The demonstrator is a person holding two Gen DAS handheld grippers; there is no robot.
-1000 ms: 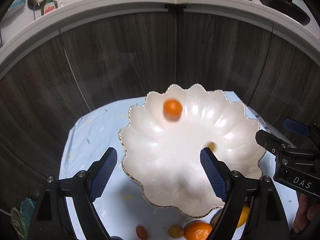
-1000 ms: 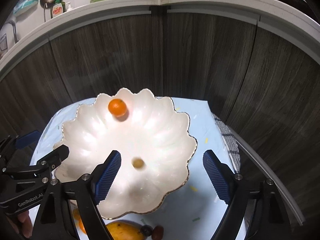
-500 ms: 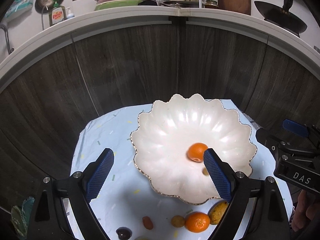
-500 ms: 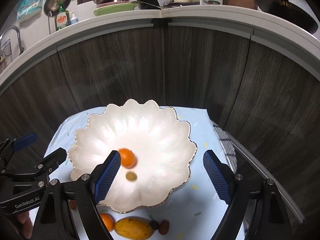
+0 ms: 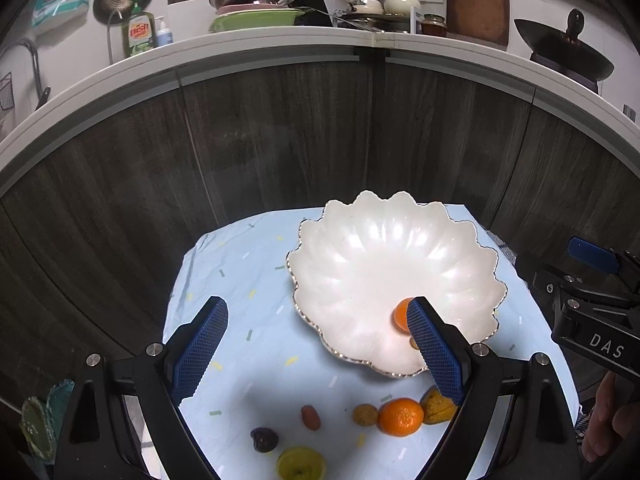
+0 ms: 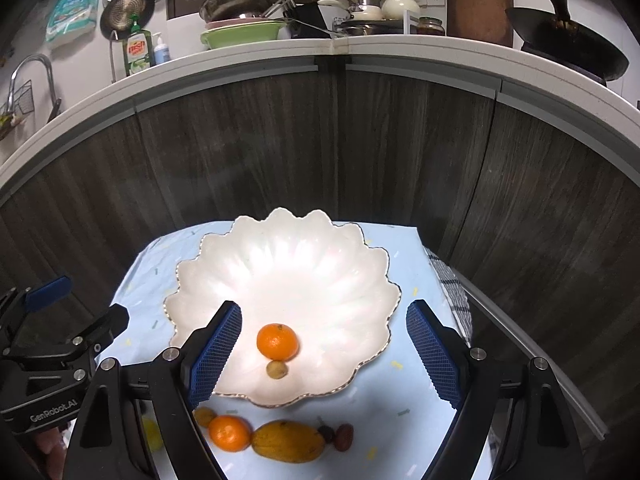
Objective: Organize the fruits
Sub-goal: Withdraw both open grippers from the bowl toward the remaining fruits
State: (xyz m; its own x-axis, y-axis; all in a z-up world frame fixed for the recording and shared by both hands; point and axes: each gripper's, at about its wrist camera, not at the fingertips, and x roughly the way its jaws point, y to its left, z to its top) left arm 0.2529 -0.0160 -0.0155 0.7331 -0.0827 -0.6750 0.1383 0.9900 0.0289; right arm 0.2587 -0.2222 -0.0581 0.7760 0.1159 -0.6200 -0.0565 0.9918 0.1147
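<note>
A white scalloped bowl (image 5: 380,264) (image 6: 300,272) with a gold rim stands on a light blue cloth. Inside it lie a tangerine (image 6: 277,341) (image 5: 400,314) and, touching it, a small yellowish fruit (image 6: 277,369). On the cloth in front of the bowl lie a second tangerine (image 5: 401,417) (image 6: 229,433), a mango (image 6: 288,441), a small brown fruit (image 5: 365,415), a reddish date (image 5: 310,417), a dark plum (image 5: 264,439) and a yellow fruit (image 5: 301,462). My left gripper (image 5: 316,308) is open and empty above the bowl's near left rim. My right gripper (image 6: 324,308) hangs open and empty over the bowl's near part.
The blue cloth (image 5: 240,280) covers a small table in front of dark wood cabinet doors (image 6: 320,152). A checked towel (image 6: 452,292) lies at the table's right edge. A counter with dishes and a wok runs behind. A hand (image 5: 600,412) holds the right gripper.
Both grippers have drawn back and up from the bowl. The tangerine rolled from the bowl's far side to its near part, beside the small fruit. More loose fruit has come into view.
</note>
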